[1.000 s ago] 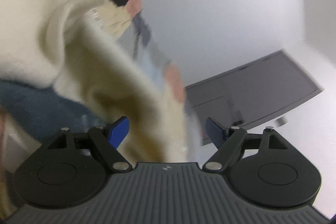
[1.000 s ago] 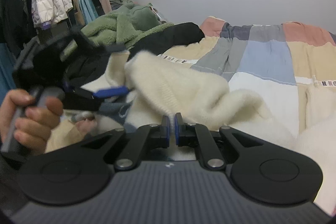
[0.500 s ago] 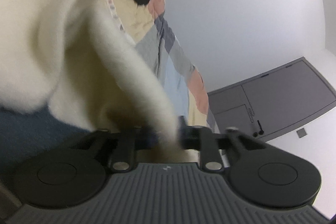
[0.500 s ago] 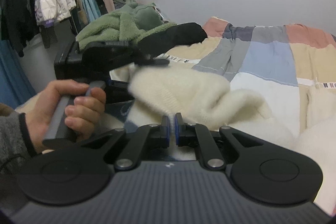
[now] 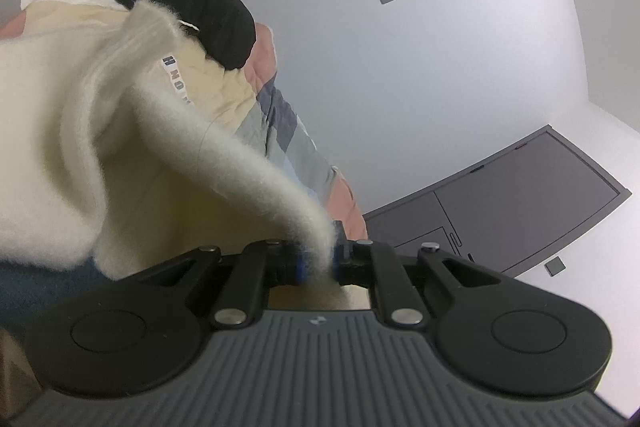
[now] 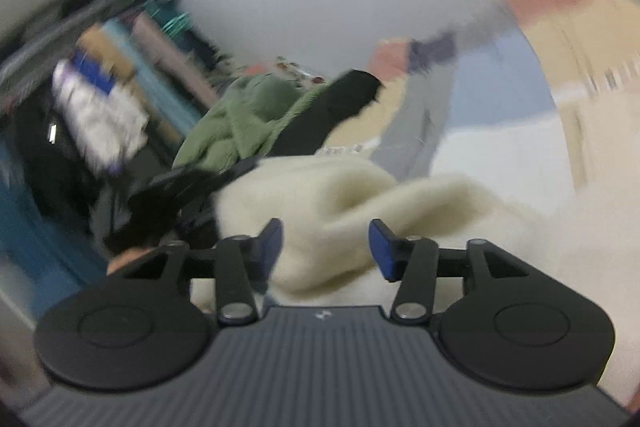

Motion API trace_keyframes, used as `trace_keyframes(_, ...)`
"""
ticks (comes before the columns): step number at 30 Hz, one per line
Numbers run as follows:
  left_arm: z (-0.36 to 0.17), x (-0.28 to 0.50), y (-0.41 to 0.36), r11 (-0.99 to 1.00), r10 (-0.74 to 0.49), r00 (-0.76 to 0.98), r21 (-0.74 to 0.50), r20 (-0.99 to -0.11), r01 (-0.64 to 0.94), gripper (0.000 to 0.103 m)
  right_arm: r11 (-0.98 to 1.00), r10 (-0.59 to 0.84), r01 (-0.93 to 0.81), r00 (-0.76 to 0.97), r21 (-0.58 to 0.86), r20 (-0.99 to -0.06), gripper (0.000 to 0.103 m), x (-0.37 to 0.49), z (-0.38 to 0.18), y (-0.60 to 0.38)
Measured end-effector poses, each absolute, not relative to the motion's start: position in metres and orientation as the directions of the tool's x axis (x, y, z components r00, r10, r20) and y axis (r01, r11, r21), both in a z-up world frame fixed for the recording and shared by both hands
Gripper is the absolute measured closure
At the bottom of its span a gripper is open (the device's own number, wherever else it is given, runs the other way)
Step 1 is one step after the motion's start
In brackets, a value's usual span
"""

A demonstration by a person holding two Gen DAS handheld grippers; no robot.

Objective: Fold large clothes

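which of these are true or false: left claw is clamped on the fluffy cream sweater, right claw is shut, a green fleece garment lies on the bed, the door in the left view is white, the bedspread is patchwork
1. The left claw is clamped on a fold of the fluffy cream sweater. True; its jaws are still closing.
2. The right claw is shut. False: its jaws are opening, blue pads apart, with sweater between them but not pressed.
3. A green fleece garment lies on the bed by a black garment. True.
4. The door is white. False: it is dark grey, in a pale wall.
5. The bedspread is patchwork. True.
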State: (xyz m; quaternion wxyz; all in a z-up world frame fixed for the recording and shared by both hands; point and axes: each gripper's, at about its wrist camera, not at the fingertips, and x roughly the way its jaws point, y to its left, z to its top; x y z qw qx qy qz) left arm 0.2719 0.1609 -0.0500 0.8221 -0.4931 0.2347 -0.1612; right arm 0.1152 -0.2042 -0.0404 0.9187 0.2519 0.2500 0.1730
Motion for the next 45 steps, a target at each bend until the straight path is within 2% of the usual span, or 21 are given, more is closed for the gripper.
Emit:
trace_keyframes(1,-0.050,0.272,0.161,0.463,-0.496,0.838,-0.886,-0.229,0.032,0.090,0.786,0.453,-0.162,0.809,0.597,-0.376,0.032,0.120,-0.046,-0.210)
trace_keyframes(4,-0.048,0.268,0.165,0.461,-0.494,0.839,-0.887,-0.230,0.028,0.090,0.691,0.518,-0.122,0.772,0.713,-0.369,0.031,0.136,-0.063,-0.220)
trace_keyframes(9,-0.045,0.257,0.169,0.472,-0.483,0.845,-0.881,-0.232,0.028,0.090,0.601,0.546,-0.054,0.757,0.798,-0.360,0.032,0.169,-0.078,-0.224)
trace_keyframes(10,-0.044,0.254,0.170,0.472,-0.481,0.846,-0.881,-0.231,0.028,0.090,0.595,0.543,-0.036,0.755,0.803,-0.368,0.038,0.176,-0.080,-0.224)
trace_keyframes(11,-0.044,0.252,0.170,0.472,-0.481,0.847,-0.881,-0.228,0.031,0.090,0.599,0.538,-0.026,0.754,0.801,-0.378,0.053,0.181,-0.082,-0.224)
trace_keyframes(12,-0.042,0.250,0.170,0.475,-0.483,0.846,-0.879,-0.225,0.038,0.090,0.611,0.531,-0.021,0.753,0.791,-0.390,0.061,0.185,-0.082,-0.222)
trace_keyframes(13,-0.040,0.248,0.170,0.484,-0.483,0.847,-0.874,-0.223,0.046,0.090,0.630,0.519,-0.019,0.754,0.776,-0.403,0.075,0.186,-0.080,-0.221)
trace_keyframes(17,-0.025,0.235,0.171,0.502,-0.483,0.857,-0.859,-0.181,0.101,0.090,0.697,0.488,-0.091,0.787,0.712,-0.378,0.083,0.172,-0.059,-0.213)
trace_keyframes(22,0.016,0.205,0.172,0.539,-0.473,0.876,-0.817,-0.091,0.206,0.090,0.754,0.473,-0.214,0.833,0.620,-0.288,0.085,0.142,-0.007,-0.205)
trace_keyframes(26,0.065,0.174,0.165,0.579,-0.452,0.892,-0.764,-0.009,0.286,0.090,0.828,0.445,-0.287,0.859,0.482,-0.252,0.086,0.118,0.047,-0.194)
trace_keyframes(31,0.136,0.138,0.158,0.580,-0.427,0.900,-0.736,0.088,0.348,0.090,0.856,0.445,-0.368,0.882,0.364,-0.154,0.086,0.082,0.128,-0.183)
trace_keyframes(37,0.235,0.089,0.145,0.609,-0.451,0.863,-0.628,0.227,0.484,0.090,0.880,0.414,-0.401,0.910,0.256,0.002,0.087,0.026,0.228,-0.182)
trace_keyframes(41,0.297,0.050,0.130,0.635,-0.468,0.831,-0.539,0.302,0.554,0.090,0.896,0.400,-0.406,0.914,0.178,0.073,0.087,-0.012,0.283,-0.177)
trace_keyframes(45,0.352,0.018,0.120,0.620,-0.499,0.774,-0.464,0.389,0.633,0.090,0.889,0.399,-0.424,0.903,0.175,0.160,0.087,-0.049,0.332,-0.179)
